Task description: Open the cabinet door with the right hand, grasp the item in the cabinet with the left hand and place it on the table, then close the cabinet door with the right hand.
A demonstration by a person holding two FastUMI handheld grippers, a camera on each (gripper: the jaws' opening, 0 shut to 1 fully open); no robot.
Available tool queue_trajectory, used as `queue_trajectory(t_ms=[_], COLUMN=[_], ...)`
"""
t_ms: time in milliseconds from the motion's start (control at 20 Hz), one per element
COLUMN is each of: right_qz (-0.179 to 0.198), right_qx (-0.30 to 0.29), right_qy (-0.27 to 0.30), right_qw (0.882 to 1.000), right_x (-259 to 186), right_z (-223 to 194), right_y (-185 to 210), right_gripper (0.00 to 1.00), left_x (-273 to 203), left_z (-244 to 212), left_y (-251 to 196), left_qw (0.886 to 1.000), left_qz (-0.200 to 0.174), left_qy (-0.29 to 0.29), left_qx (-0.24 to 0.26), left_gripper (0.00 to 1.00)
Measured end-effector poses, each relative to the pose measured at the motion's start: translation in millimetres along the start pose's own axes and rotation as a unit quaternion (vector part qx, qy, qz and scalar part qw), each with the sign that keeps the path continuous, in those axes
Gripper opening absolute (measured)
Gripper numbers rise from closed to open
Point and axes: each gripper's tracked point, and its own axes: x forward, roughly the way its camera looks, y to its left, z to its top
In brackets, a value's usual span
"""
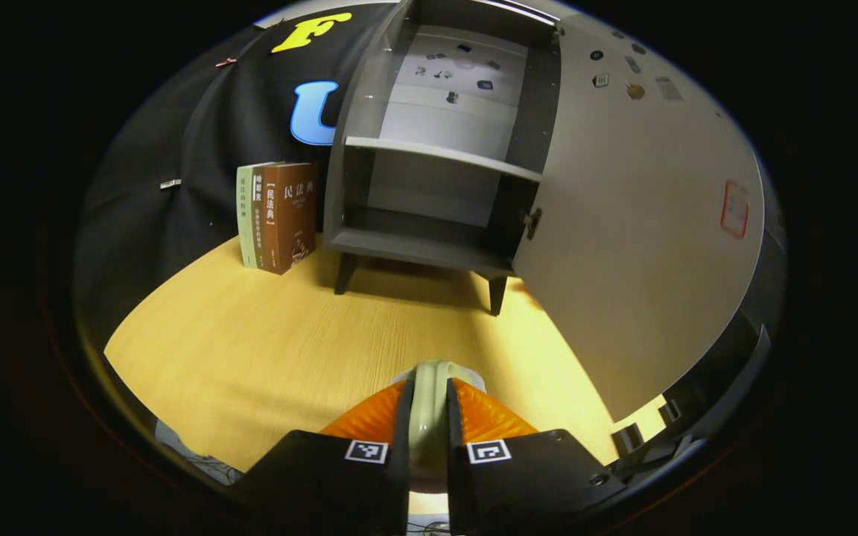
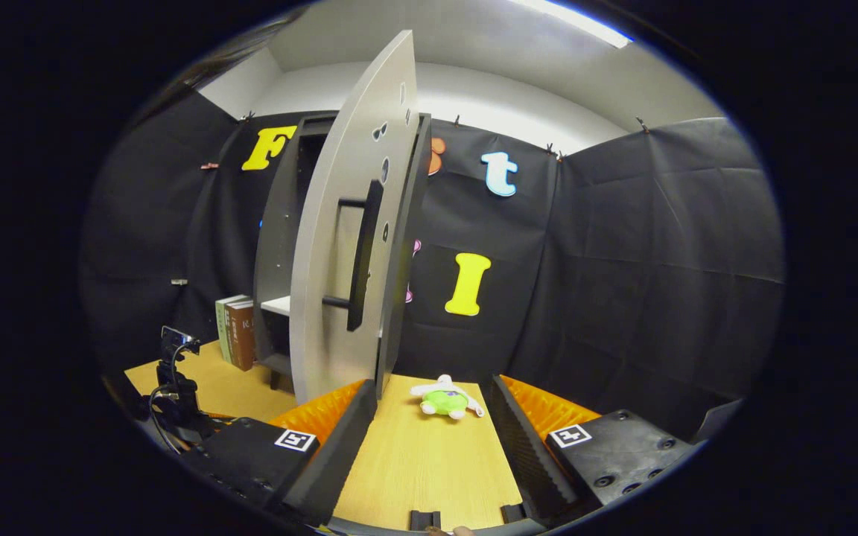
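Observation:
In the left gripper view, my left gripper [image 1: 427, 388] is shut on a pale green rounded item [image 1: 427, 428], held low over the wooden table [image 1: 250, 335]. Ahead stands the grey cabinet [image 1: 429, 253] with bare shelves, its door [image 1: 637, 223] swung wide open to the right. In the right gripper view, my right gripper [image 2: 430, 385] is open and holds nothing. It sits just in front of the open door [image 2: 332, 283], which I see nearly edge-on with its black handle [image 2: 360, 253]. How far the item is above the table I cannot tell.
Two books [image 1: 280, 216] stand upright left of the cabinet. A small green and white plush toy [image 2: 444, 402] lies on the table [image 2: 421, 461] beyond the right fingertips. A small black device on a stand [image 2: 176, 372] is at the left.

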Motion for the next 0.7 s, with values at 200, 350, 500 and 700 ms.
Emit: queue_trajectory(t_ms=[200, 350, 500, 700], right_qz=[0.021, 0.035, 0.038, 0.039], right_qx=[-0.003, -0.010, -0.016, 0.005], right_qy=[0.033, 0.049, 0.055, 0.056], right_qw=[0.999, 0.998, 0.998, 0.998], right_x=[13, 20, 21, 21], right_z=[-35, -49, -57, -58], right_y=[-2, 0, -4, -7], right_gripper=[0.98, 0.98, 0.98, 0.98], left_x=[12, 16, 13, 22], left_z=[-44, -64, -69, -80], left_y=[5, 13, 18, 12], left_qw=[1.000, 0.999, 0.998, 0.997], left_qz=[0.015, 0.035, 0.044, 0.039], left_qy=[0.022, 0.034, 0.043, 0.050], left_qx=[-0.004, -0.024, -0.034, -0.037], left_gripper=[0.26, 0.27, 0.28, 0.29])
